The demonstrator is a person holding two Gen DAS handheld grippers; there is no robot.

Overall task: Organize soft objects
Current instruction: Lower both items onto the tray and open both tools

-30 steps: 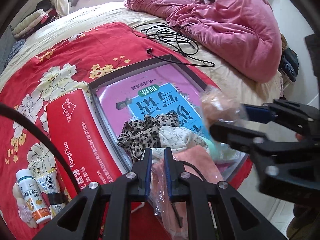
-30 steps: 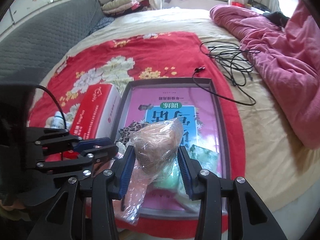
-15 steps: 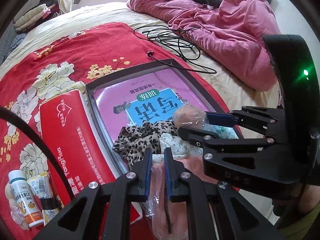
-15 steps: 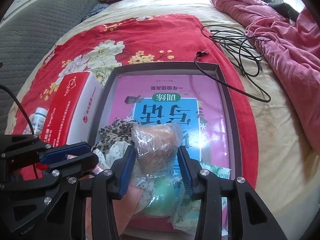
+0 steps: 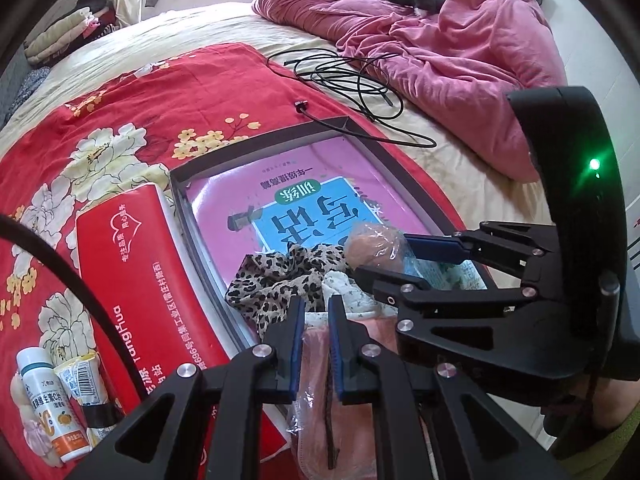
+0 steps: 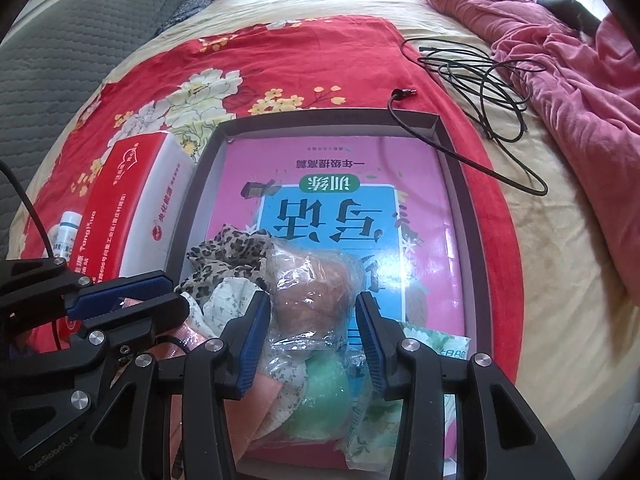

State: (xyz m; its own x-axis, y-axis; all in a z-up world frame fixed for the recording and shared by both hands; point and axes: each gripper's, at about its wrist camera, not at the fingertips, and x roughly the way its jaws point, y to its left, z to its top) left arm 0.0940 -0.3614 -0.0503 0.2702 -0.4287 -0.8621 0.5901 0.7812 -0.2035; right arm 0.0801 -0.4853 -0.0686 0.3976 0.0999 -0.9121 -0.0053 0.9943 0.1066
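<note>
A shallow grey box (image 6: pixel 456 184) with a pink and blue book inside lies on the red flowered cloth. In its near end lie a leopard-print scrunchie (image 6: pixel 228 256), a white patterned cloth (image 6: pixel 228 300), a green soft item (image 6: pixel 324 392) and a pink item in plastic (image 5: pixel 320 392). My right gripper (image 6: pixel 310 336) has its fingers around a brown puff in a clear bag (image 6: pixel 308 292), low over the box; the puff also shows in the left wrist view (image 5: pixel 372 244). My left gripper (image 5: pixel 314 344) is nearly shut on the pink item's plastic wrap.
A red tissue box (image 5: pixel 132 280) lies left of the grey box. A white bottle (image 5: pixel 44 392) and a small tube (image 5: pixel 80 384) lie at the near left. A black cable (image 6: pixel 480 76) is coiled beyond the box, next to a pink duvet (image 5: pixel 460 60).
My right gripper has lowered the bagged brown puff down into the near end of the box, beside the scrunchie. The left gripper has stayed in place on the pink item.
</note>
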